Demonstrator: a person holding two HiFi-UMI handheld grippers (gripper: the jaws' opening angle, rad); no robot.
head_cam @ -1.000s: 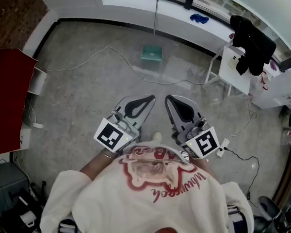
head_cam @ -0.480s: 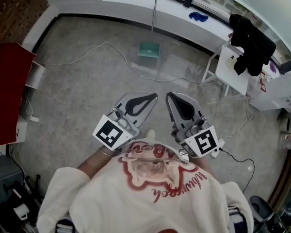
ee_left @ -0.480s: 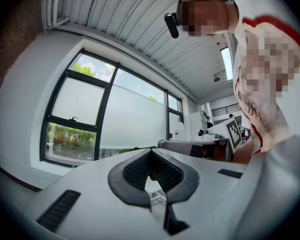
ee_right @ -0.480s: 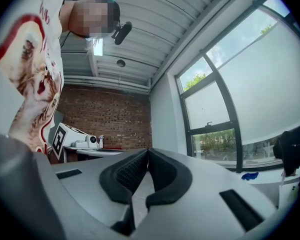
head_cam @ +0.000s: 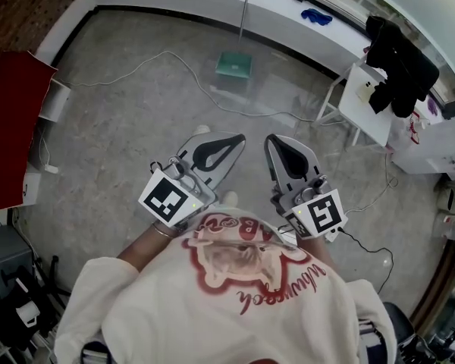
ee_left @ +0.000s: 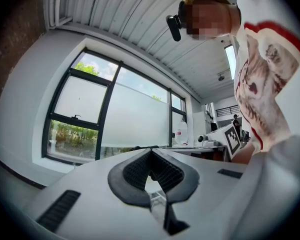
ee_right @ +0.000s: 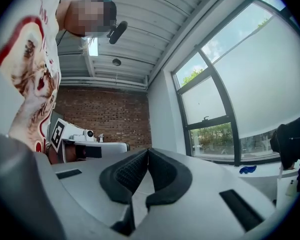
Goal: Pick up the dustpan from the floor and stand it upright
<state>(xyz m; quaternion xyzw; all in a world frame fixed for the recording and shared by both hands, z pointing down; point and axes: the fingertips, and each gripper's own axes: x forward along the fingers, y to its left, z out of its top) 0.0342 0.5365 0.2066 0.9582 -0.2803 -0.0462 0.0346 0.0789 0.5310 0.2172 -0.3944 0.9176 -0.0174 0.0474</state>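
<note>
The green dustpan [head_cam: 233,64] rests on the grey floor by the far wall, and its thin long handle [head_cam: 245,10] runs up toward the window sill. Both grippers are held side by side in front of the person's chest, well short of the dustpan and pointing toward it. My left gripper [head_cam: 239,138] is shut with nothing in it, and its dark pads [ee_left: 140,169] meet at the tip. My right gripper [head_cam: 271,140] is also shut and empty, with its pads [ee_right: 160,171] pressed together. Neither gripper view shows the dustpan.
A white cable [head_cam: 182,78] snakes over the floor past the dustpan. A red cabinet [head_cam: 7,135] stands at the left. At the right is a white table [head_cam: 368,105] with a black garment [head_cam: 400,63] on it. Blue gloves [head_cam: 316,16] lie on the sill.
The person has stepped forward across the floor, and a shoe tip now shows beside the left gripper. Both grippers stay shut and side by side.
</note>
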